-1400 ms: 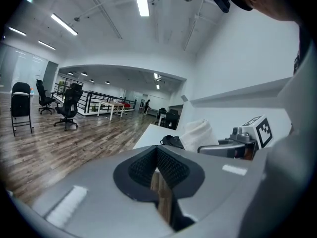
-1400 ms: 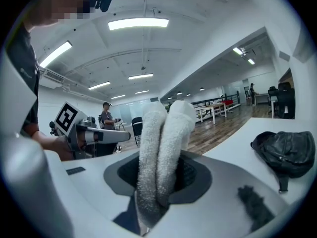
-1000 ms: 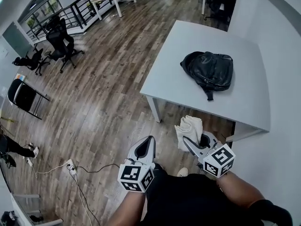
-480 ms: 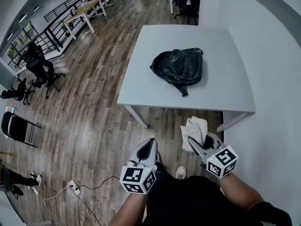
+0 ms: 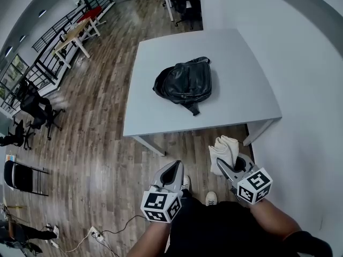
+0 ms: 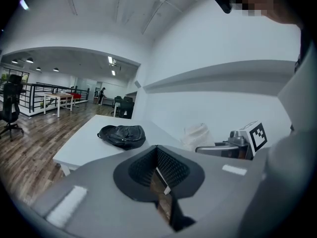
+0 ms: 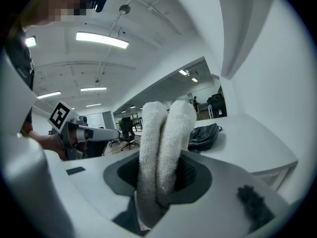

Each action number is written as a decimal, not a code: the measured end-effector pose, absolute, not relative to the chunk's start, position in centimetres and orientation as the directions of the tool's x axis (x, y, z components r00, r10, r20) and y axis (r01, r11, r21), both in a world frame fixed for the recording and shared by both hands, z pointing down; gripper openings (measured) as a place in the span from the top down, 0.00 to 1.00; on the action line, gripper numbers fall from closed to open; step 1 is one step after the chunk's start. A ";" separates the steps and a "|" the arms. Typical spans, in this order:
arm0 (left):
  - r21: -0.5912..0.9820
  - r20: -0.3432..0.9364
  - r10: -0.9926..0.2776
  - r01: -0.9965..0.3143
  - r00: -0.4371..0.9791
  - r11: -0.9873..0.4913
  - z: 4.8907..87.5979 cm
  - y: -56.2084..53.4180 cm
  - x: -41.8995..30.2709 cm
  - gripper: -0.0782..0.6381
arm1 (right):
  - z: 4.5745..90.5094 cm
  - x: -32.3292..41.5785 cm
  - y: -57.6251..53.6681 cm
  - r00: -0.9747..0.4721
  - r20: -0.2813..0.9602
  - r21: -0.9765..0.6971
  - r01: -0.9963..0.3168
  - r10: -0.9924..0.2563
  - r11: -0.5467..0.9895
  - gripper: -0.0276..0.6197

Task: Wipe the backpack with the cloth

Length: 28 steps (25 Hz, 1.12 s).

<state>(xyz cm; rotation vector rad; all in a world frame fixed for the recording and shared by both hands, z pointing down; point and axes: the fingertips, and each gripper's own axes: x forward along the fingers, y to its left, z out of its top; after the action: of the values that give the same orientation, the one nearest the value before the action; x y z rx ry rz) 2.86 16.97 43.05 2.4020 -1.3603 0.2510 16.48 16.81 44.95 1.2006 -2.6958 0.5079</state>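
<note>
The job is at the approach step; no wiping has begun. The right claw (image 5: 226,166) is clamped on a folded white cloth (image 5: 224,148), which stands up out of its jaws in two thick rolls, as the right gripper view shows plainly (image 7: 161,148). The left claw (image 5: 173,168) has its jaws drawn together with nothing between them; only a thin slit of floor shows through.

The black backpack (image 5: 185,84) lies flat near the middle of the white bench (image 5: 244,84), one strap trailing toward the near edge. Both claws hang low by the person's body, short of the bench's near edge and well apart from the bag.

Next, I judge, the right claw must carry the cloth forward over the bench and lay its free end on the bag's top. The soft leather-like bag will likely slide under a push, so the left claw may need to steady it.

Compared with a second ago, the bench and bag have swung from the upper right of the head view to the middle. Whether the person stepped closer or only turned is hard to tell. The claws keep the same pose and grip.
</note>
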 end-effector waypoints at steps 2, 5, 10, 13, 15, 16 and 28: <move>0.228 0.328 -0.772 -0.839 0.544 -0.494 42.6 16.3 3.5 0.88 | 44.5 17.0 16.4 -0.648 0.268 -0.243 -0.761 -0.713 0.601 0.76; 0.231 0.328 -0.750 -0.819 0.574 -0.526 42.5 15.0 3.8 0.88 | 44.2 17.4 15.4 -0.620 0.269 -0.235 -0.784 -0.737 0.574 0.76; 0.234 0.324 -0.721 -0.791 0.612 -0.566 42.5 12.4 3.4 0.88 | 43.9 17.2 13.3 -0.579 0.274 -0.224 -0.815 -0.768 0.535 0.76; 0.235 0.325 -0.703 -0.774 0.633 -0.588 42.5 10.5 3.1 0.88 | 43.8 16.7 11.7 -0.558 0.278 -0.220 -0.829 -0.782 0.514 0.76; 0.235 0.326 -0.691 -0.763 0.645 -0.602 42.7 9.1 2.8 0.88 | 44.0 16.2 10.5 -0.545 0.280 -0.218 -0.838 -0.790 0.501 0.76; 0.236 0.326 -0.684 -0.757 0.652 -0.610 42.8 8.4 2.6 0.88 | 44.1 16.0 9.9 -0.538 0.281 -0.217 -0.842 -0.795 0.494 0.76; 0.265 0.312 -0.597 -0.671 0.739 -0.692 43.2 1.7 1.3 0.88 | 44.2 14.2 4.0 -0.433 0.295 -0.199 -0.900 -0.852 0.389 0.76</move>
<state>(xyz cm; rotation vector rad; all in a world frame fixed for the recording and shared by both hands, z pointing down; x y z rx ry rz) 1.29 1.73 43.20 2.5793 -0.9786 0.2853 14.24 4.05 44.25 1.5849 -2.4944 0.4980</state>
